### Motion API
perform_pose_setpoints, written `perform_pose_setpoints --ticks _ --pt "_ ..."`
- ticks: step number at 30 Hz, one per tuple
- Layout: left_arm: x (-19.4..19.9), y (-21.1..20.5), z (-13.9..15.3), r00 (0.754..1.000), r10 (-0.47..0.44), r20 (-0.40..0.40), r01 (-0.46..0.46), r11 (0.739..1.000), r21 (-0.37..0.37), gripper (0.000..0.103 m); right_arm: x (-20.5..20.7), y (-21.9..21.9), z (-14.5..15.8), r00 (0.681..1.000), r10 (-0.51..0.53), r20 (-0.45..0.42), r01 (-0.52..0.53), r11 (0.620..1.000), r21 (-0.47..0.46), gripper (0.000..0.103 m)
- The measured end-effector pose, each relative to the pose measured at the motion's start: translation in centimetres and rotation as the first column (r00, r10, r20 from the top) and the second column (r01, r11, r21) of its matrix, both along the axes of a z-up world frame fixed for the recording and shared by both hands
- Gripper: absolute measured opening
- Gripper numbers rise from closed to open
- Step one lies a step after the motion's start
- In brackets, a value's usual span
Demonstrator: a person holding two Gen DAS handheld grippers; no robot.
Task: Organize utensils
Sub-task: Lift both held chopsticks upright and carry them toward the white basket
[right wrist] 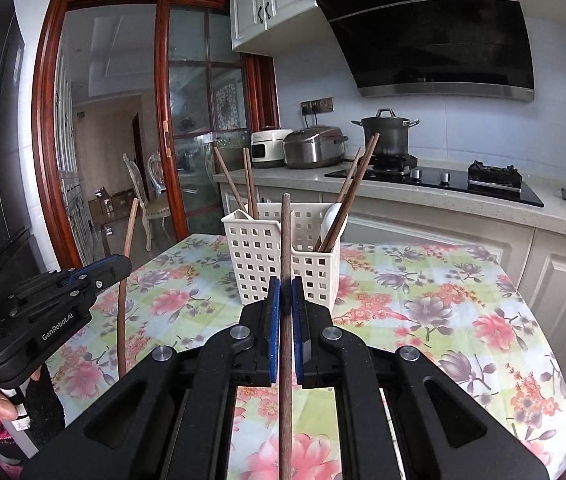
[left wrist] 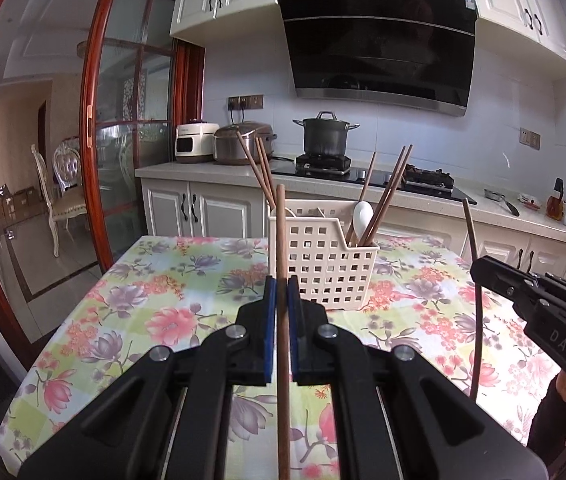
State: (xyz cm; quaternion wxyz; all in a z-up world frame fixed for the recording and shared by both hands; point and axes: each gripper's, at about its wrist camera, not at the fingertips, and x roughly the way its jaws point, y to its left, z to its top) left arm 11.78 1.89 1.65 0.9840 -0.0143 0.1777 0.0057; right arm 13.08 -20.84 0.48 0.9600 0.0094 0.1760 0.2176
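A cream slotted utensil basket (left wrist: 323, 264) stands on the flowered table; it also shows in the right wrist view (right wrist: 279, 256). It holds several brown chopsticks (left wrist: 387, 196) and a white spoon (left wrist: 362, 216). My left gripper (left wrist: 281, 284) is shut on one upright brown chopstick (left wrist: 281, 240), in front of the basket. My right gripper (right wrist: 286, 286) is shut on another upright chopstick (right wrist: 286, 236), also in front of the basket. Each gripper shows in the other's view, the right gripper (left wrist: 479, 268) at the right, the left gripper (right wrist: 123, 268) at the left.
The table has a flowered cloth (left wrist: 163, 300). Behind it runs a counter (left wrist: 203, 170) with two cookers, a hob with a dark pot (left wrist: 325, 134), and a range hood above. A red-framed glass sliding door (left wrist: 123, 120) stands to the left.
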Motion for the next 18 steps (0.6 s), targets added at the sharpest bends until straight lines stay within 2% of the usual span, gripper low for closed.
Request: perform_pose_setpoints --ticks 11,18 --pt "-1.0 0.0 1.0 0.999 -0.012 0.034 0.012 1.0 -0.012 0.006 -1.2 -0.8 1.3 0.999 0.006 0.054 -0.008 0.999 0.037 0.006" --pt "-1.1 -0.1 1.1 0.999 -0.015 0.034 0.016 1.0 -0.01 0.006 -1.3 -0.6 1.3 0.998 0.008 0.055 -0.01 0.999 0.035 0.006"
